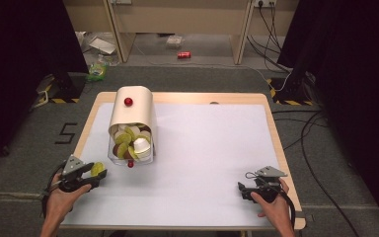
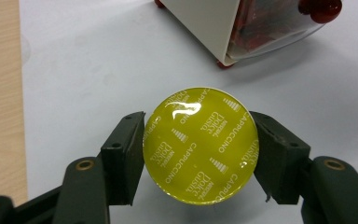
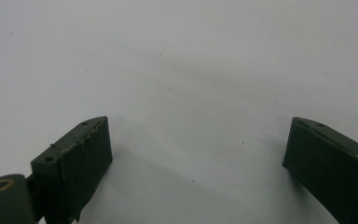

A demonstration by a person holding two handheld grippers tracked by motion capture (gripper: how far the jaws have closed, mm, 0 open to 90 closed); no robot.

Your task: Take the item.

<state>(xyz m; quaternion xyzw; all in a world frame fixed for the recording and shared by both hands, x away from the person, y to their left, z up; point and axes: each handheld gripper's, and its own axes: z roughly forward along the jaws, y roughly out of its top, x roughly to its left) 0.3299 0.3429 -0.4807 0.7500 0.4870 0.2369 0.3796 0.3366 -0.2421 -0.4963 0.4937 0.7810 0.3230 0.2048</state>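
Near the table's (image 1: 187,224) front left corner, my left gripper (image 1: 94,174) holds a yellow-green capsule (image 2: 200,145) low over the white mat (image 1: 212,148). Both pads press on the rim of the capsule from either side, and its foil lid, printed "Cappuccino", faces the left gripper view's camera. Just beyond the capsule, up the mat, stands the cream dispenser (image 1: 132,116) with a red knob (image 1: 128,101) on its top; its clear front bin (image 1: 131,143) is full of more capsules, green, brown and white. From my left gripper's camera I see the dispenser's lower corner and a red foot (image 2: 223,65), near the capsule but apart from it. At the front right corner, my right gripper (image 1: 245,190) rests low with its jaws wide apart and only bare mat between them. My two hands are well apart, one at each front corner.
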